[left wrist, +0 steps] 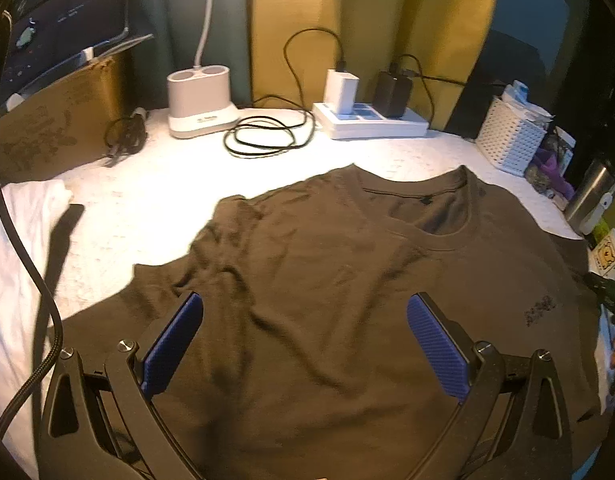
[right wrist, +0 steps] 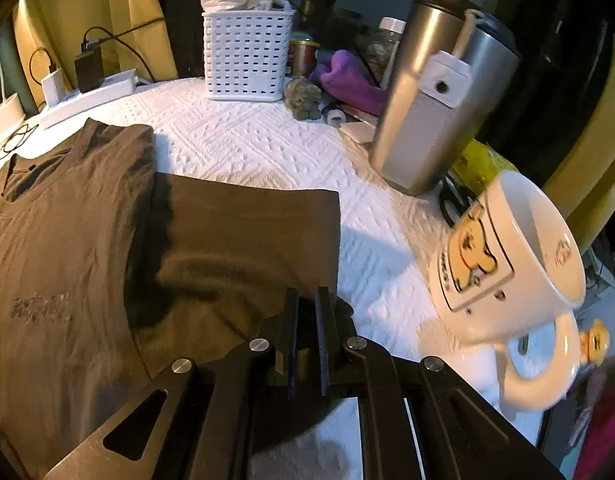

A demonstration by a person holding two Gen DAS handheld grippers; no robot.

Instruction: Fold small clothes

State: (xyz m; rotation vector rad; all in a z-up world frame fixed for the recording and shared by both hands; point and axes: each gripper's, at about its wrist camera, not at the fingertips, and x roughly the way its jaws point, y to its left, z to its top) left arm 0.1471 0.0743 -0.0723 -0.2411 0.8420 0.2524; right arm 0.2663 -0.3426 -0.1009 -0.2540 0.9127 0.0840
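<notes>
A brown T-shirt lies face up on the white textured tablecloth, collar toward the back. My left gripper hovers open over the shirt's chest, its blue pads wide apart with nothing between them. In the right wrist view the shirt's body is at the left and one sleeve is spread flat to the right. My right gripper is shut at the near corner of that sleeve's hem. Creases in the cloth run toward its fingers.
A cartoon mug and a steel tumbler stand close to the right of the sleeve. A white basket and purple cloth sit behind. A power strip, coiled cable, lamp base and white cloth border the shirt.
</notes>
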